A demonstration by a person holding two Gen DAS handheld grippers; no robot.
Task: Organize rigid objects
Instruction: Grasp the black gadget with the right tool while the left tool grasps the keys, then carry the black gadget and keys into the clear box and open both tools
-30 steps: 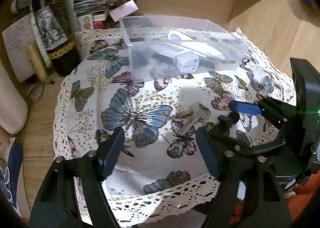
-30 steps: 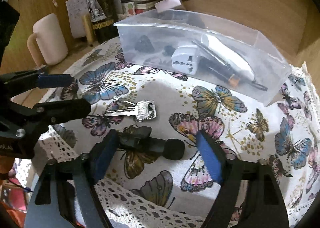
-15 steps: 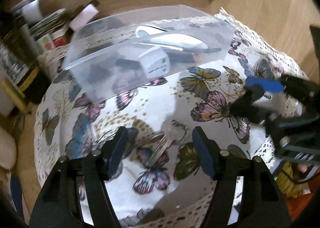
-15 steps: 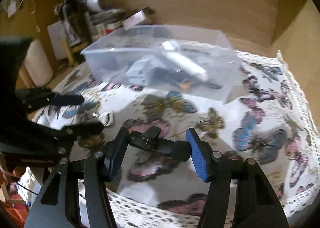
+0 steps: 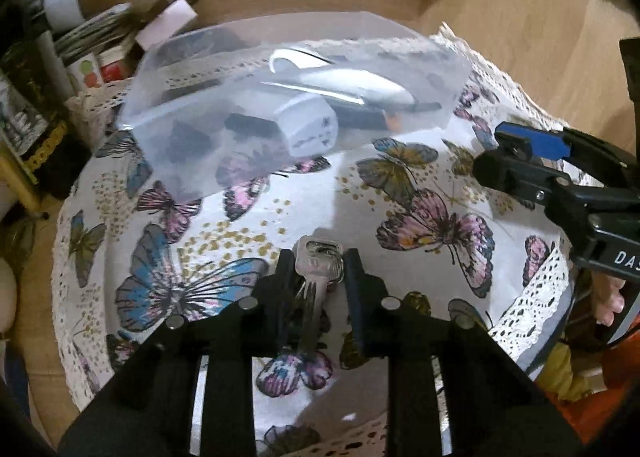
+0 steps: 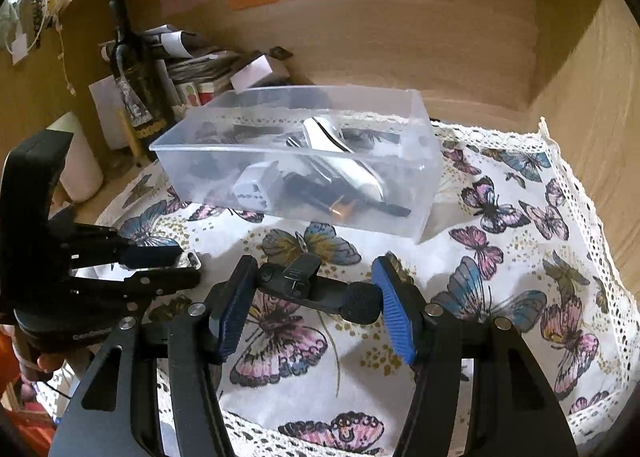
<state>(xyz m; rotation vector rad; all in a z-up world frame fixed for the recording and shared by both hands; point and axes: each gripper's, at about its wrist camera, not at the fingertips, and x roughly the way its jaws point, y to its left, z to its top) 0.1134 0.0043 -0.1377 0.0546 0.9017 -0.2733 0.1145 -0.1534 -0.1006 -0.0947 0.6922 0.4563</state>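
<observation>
Silver keys (image 5: 318, 269) are sitting at the bottom centre of the left wrist view, pinched between the nearly closed jaws of the left gripper (image 5: 316, 273); the long blade is running back toward the camera, along the fingers, with the key heads poking out past the tips. Just over the butterfly cloth (image 6: 500, 277) in the right wrist view, the right gripper (image 6: 314, 289) is clamping a black clip-on microphone (image 6: 316, 289) lengthwise, its long axis lying crosswise from one pad to the other, foam tip on the right. Farther off, toward the upper centre of both frames, the clear plastic bin (image 6: 424, 185) is waiting on the cloth, already holding a white plug adapter (image 6: 256, 187). Both loads are pointing toward it; neither gripper looks clearly nearer.
</observation>
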